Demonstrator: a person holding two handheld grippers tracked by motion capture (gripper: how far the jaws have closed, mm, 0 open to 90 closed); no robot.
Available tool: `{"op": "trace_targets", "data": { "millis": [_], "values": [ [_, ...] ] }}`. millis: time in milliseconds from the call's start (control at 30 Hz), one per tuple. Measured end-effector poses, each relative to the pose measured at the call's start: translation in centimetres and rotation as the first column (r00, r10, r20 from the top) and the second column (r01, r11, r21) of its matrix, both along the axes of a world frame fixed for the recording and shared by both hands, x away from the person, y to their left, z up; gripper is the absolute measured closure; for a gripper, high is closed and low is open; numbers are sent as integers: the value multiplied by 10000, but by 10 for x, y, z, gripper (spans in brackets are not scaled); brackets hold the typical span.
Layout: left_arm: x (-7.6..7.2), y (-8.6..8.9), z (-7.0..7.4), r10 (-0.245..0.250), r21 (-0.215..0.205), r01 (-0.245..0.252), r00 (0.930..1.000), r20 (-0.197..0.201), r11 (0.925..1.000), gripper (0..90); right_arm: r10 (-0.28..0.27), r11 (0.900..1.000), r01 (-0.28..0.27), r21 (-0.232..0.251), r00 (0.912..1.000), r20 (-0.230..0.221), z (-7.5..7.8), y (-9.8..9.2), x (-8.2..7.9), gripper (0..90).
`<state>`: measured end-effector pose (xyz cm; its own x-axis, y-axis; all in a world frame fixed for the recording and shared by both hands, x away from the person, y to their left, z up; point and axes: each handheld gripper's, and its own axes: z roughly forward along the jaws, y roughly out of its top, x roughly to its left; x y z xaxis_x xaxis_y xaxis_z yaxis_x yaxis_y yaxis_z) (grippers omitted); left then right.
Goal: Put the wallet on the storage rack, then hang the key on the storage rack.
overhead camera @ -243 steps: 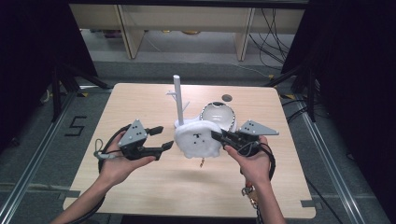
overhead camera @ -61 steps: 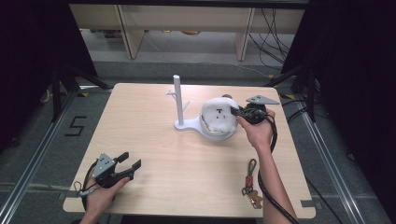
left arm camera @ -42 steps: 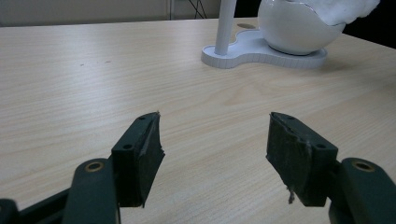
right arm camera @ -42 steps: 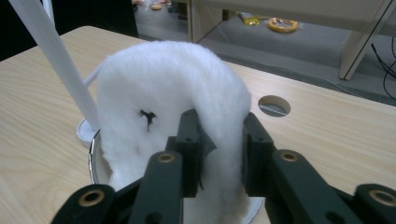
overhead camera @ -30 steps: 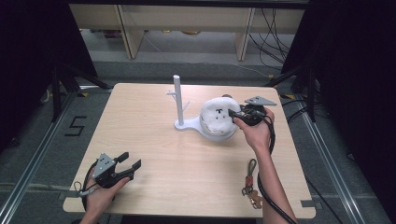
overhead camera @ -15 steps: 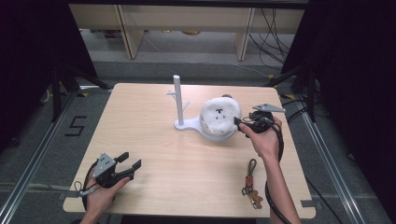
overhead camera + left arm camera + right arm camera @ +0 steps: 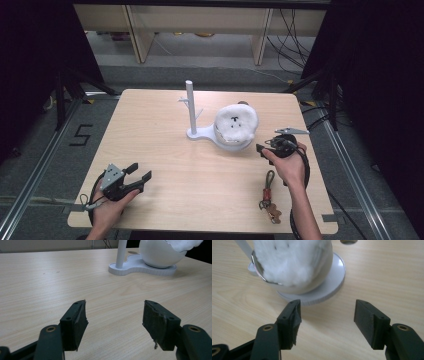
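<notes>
A white fluffy plush [image 7: 236, 122] sits in a round white bowl [image 7: 317, 272] on the base of a white stand [image 7: 191, 107] with an upright pole. My right gripper [image 7: 261, 148] hovers just right of the bowl, apart from it. Its jaws are open and have just been closing a little, with nothing between them. In the right gripper view the gripper [image 7: 325, 322] faces the plush [image 7: 287, 262] and the round base [image 7: 334, 277]. My left gripper [image 7: 141, 171] rests open at the near left, empty. In its own view the left gripper [image 7: 115, 322] points toward the pole [image 7: 121, 252].
A keychain with a green strap [image 7: 268, 196] lies on the wooden table [image 7: 165, 150] near the right forearm. A small dark hole [image 7: 348, 241] marks the tabletop behind the bowl. Dark frames and cables surround the table.
The right gripper has drawn back from the plush toward the near right and sunk lower, leaving the plush in the bowl. The left gripper has stayed put.
</notes>
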<state>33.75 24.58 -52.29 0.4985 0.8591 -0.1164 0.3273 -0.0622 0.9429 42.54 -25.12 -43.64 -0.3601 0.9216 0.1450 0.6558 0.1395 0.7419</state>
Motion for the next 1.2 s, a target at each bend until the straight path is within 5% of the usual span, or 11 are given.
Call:
{"op": "trace_targets", "data": {
  "millis": [333, 367, 500, 633, 800, 833, 933, 967, 1033, 1133, 1200],
  "values": [
    [0, -1, 0, -55, 62, 55, 10000, 38, 10000, 347, -209, 9992, 165, -362, 9918, -1258, -13, -11, -13, 537],
    [0, -1, 0, -63, 76, 63, 10000, 31, 10000, 347, -374, 9993, 377, -9, 9862, -1614, -13, -9, -16, 542],
    [0, -1, -1, -99, 29, 98, 9999, 103, 9999, 347, -125, 9974, -10, -722, 9824, -1861, -15, -17, -18, 551],
    [-1, -3, 0, -82, 128, 81, 9999, 61, 9999, 347, -218, 9991, 122, -404, 9689, -2465, -18, -23, -22, 565],
    [-1, -2, 0, -130, 112, 128, 9998, 148, 9999, 347, -489, 9977, 312, -607, 9470, -3174, -22, -26, -28, 573],
    [-2, -2, 0, -88, 101, 87, 9999, 111, 9999, 347, -673, 9937, 329, -1069, 9391, -3371, -24, -26, -32, 572],
    [-2, -2, 0, -186, 119, 185, 9997, 127, 9998, 347, -736, 9930, 332, -1133, 9242, -3747, -26, -26, -37, 571],
    [-2, -2, 0, -195, 131, 194, 9997, 136, 9997, 347, -878, 9940, 525, -960, 9066, -4127, -25, -23, -40, 573],
    [-2, -2, 0, -201, 147, 199, 9997, 122, 9997, 347, -970, 9937, 619, -939, 8940, -4375, -24, -22, -43, 577],
    [-1, -3, -1, -228, 91, 227, 9996, 154, 9997, 347, -1345, 9909, 1159, -684, 8424, -5218, -24, -13, -52, 580],
    [-1, -3, -1, -234, 107, 232, 9996, 148, 9997, 347, -1314, 9913, 1037, -814, 8292, -5433, -26, -10, -55, 580]
  ]
}}
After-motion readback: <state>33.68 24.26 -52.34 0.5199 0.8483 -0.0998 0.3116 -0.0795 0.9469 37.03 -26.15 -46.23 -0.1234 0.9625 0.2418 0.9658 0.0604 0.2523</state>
